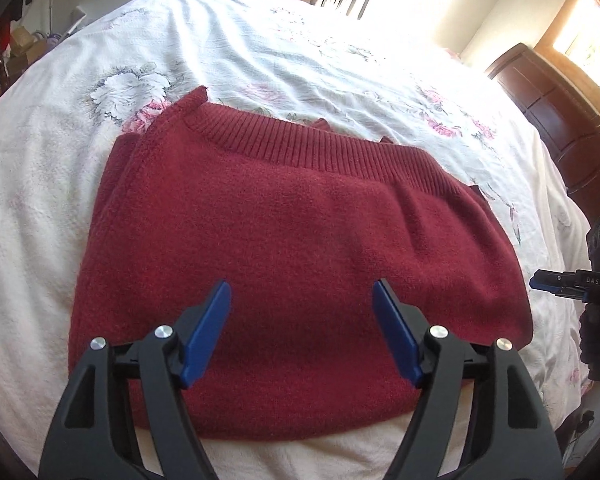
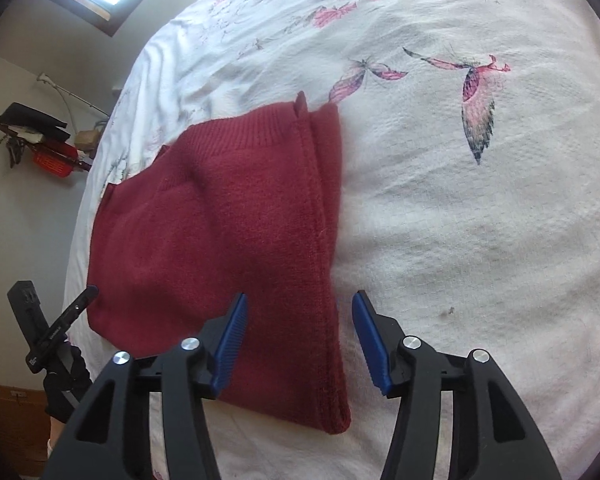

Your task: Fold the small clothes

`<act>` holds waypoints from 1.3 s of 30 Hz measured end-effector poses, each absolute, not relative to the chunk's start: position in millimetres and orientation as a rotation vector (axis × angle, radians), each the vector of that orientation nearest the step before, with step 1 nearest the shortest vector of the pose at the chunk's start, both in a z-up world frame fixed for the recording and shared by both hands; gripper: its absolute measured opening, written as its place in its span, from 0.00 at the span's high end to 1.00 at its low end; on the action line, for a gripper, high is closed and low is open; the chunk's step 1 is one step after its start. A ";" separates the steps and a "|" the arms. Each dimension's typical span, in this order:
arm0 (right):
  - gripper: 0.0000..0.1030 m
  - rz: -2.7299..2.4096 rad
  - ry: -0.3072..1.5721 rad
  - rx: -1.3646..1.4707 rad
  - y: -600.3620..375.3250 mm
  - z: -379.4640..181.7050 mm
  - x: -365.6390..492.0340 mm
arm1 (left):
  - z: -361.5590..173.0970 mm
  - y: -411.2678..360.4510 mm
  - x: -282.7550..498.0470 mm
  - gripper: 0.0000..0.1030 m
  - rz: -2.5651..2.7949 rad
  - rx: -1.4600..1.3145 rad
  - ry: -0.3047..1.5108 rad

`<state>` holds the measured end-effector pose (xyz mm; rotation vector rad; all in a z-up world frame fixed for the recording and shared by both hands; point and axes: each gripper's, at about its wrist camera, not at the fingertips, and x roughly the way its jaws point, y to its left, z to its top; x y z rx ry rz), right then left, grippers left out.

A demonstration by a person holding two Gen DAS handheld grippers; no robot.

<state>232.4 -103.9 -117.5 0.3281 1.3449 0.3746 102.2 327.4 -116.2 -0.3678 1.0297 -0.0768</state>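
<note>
A dark red knitted sweater (image 1: 292, 232) lies folded flat on the bed, its ribbed band on the far side. My left gripper (image 1: 302, 292) hovers open over the sweater's near half, nothing between its blue pads. In the right wrist view the same sweater (image 2: 220, 240) stretches from centre to left. My right gripper (image 2: 299, 302) is open above the sweater's right folded edge, one pad over the cloth and the other over the bedspread. The right gripper (image 1: 540, 280) shows at the right edge of the left wrist view; the left gripper (image 2: 90, 292) shows at the left edge of the right wrist view.
The bed is covered by a white bedspread (image 1: 260, 48) printed with pink flowers and butterflies (image 2: 478, 108). A dark wooden cabinet (image 1: 556, 108) stands at the right of the bed. Clutter and a red basket (image 2: 52, 162) sit by the wall on the left.
</note>
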 end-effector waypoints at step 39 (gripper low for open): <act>0.86 0.347 1.298 0.311 -73.5 -118.2 237.2 | -137.8 346.1 99.1 0.26 -0.118 -0.395 1.056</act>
